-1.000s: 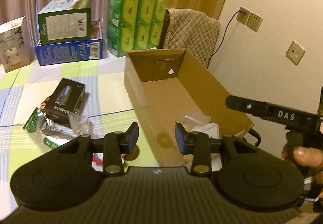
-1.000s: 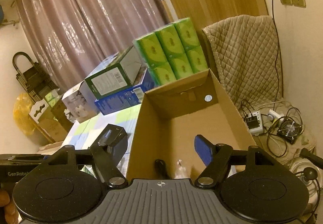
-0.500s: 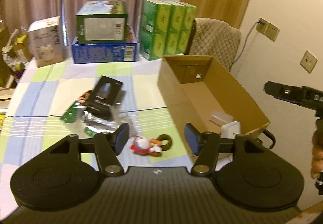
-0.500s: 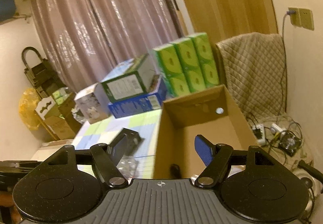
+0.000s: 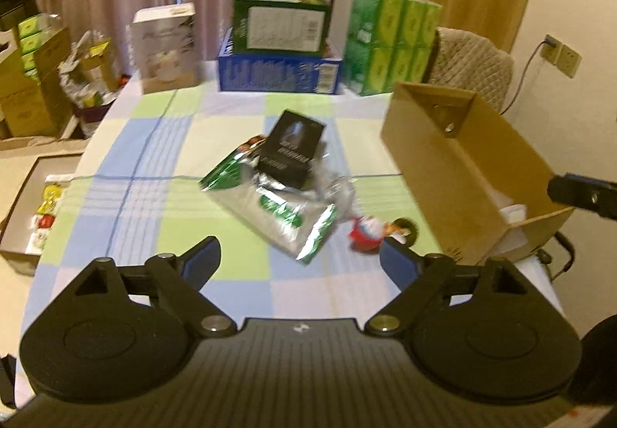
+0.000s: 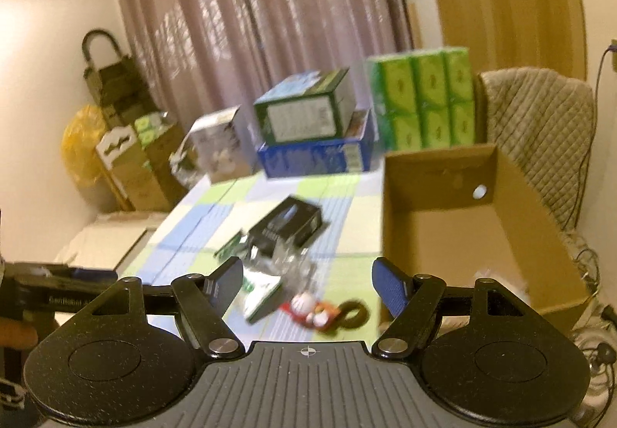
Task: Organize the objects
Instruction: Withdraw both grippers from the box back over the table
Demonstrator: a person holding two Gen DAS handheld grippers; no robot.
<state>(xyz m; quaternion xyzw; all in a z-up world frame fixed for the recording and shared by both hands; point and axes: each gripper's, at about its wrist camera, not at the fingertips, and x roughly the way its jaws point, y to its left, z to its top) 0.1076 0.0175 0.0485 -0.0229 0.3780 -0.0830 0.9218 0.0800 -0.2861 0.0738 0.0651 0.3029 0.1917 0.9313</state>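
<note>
An open cardboard box (image 5: 462, 173) (image 6: 455, 235) stands at the table's right edge, with white items low inside. Mid-table lie a black product box (image 5: 293, 154) (image 6: 287, 225), a silver and green foil bag (image 5: 277, 212) (image 6: 262, 293) under it, crumpled clear plastic (image 5: 339, 192), and a red and white Santa toy with a dark ring (image 5: 370, 231) (image 6: 320, 310). My left gripper (image 5: 302, 260) hangs open above the table's near edge, nothing between its fingers. My right gripper (image 6: 308, 283) is open too, over the toy and bag, holding nothing.
Stacked green and blue cartons (image 5: 281, 49), a green tissue pack (image 5: 389, 46) and a white box (image 5: 164, 46) line the table's far edge. A quilted chair back (image 5: 470, 65) stands behind the cardboard box. A floor box of small items (image 5: 34, 212) sits left of the table.
Both grippers have pulled back and left, away from the cardboard box, and the left one's fingers have spread wider. The table's middle items now fill both views.
</note>
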